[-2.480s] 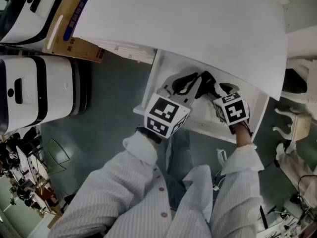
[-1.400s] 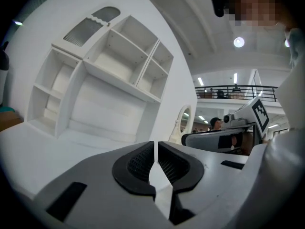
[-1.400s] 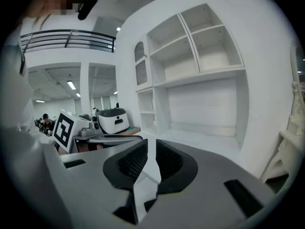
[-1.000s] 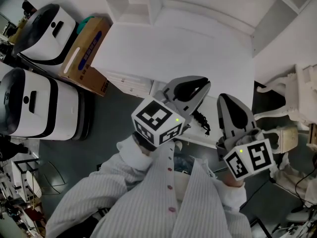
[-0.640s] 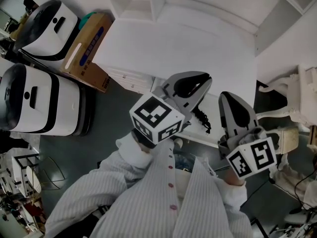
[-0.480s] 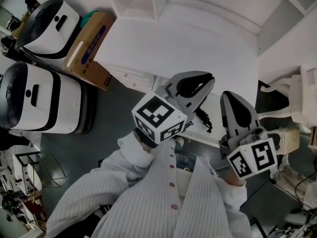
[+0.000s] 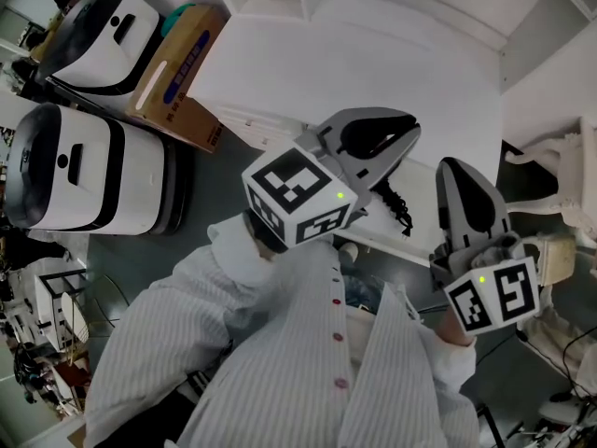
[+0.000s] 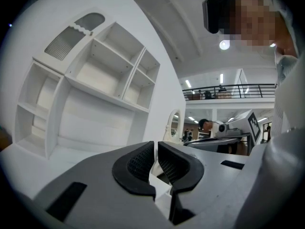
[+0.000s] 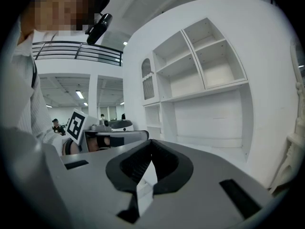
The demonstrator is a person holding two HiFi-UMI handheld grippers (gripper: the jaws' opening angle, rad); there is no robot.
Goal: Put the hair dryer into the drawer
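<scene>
Hair dryer (image 7: 400,210) lies in drawer (image 7: 396,247), apart, between left claw (image 7: 410,136) and right claw (image 7: 457,168), both pressed together.

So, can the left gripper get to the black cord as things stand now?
Probably yes: the left gripper, shut and empty, is close above the black cord, with nothing between them; it must open first.
</scene>
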